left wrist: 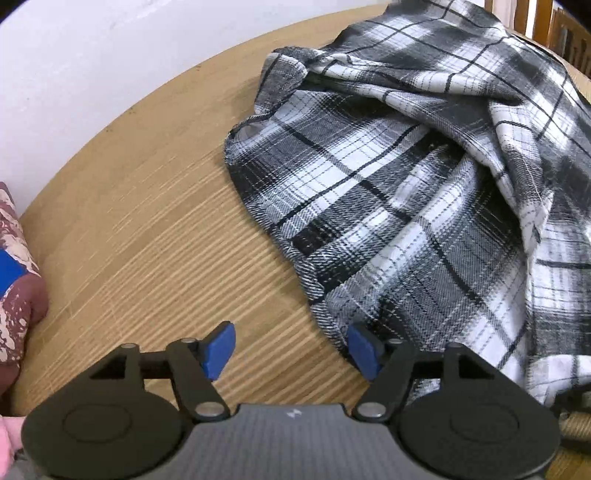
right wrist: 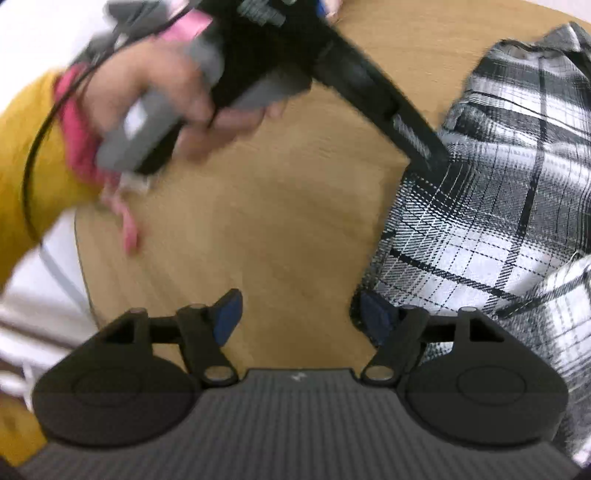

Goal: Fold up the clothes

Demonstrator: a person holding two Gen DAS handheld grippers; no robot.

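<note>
- Shirt (left wrist: 424, 206): plaid, black and white, lying in a crumpled heap on the worktop (left wrist: 140, 229). No fold is visible yet. Folds twist through the middle and one edge runs ragged along the bare wood.
- Left gripper (left wrist: 291, 350): fingers (left wrist: 221, 349) released, nothing between them. One blue pad sits over bare wood, the other right at the shirt's near edge.
- Right gripper (right wrist: 301, 317): fingers (right wrist: 229, 314) also released and empty. One pad sits at the shirt's hem (right wrist: 373, 314), the other over bare wood.
- In the right view your left hand (right wrist: 147, 96) grips the other tool's handle, whose nose points down at the shirt edge. That frame is blurred, so I can't tell whether it touches.
- My read of the step: get a hold on the edge and spread the heap flat before any fold.
- Do it well: take a single layer at the hem, one gripper per corner, well apart. Don't bite into the twisted bunch in the middle.
- Slide a pad under the edge rather than pinching from above; the cloth looks soft and thin and will likely ruck.
- Lift, pull the two corners apart, then lay the shirt down flat on the open wood.
- Risk: catching two layers drags the whole heap along.
- Worktop: light wood, curved edge, ribbed grain, plenty of room on the near side.
- Room: white wall behind; a maroon patterned cushion (left wrist: 16, 280) at the left edge; wooden chair slats (left wrist: 565, 33) at the far right.
</note>
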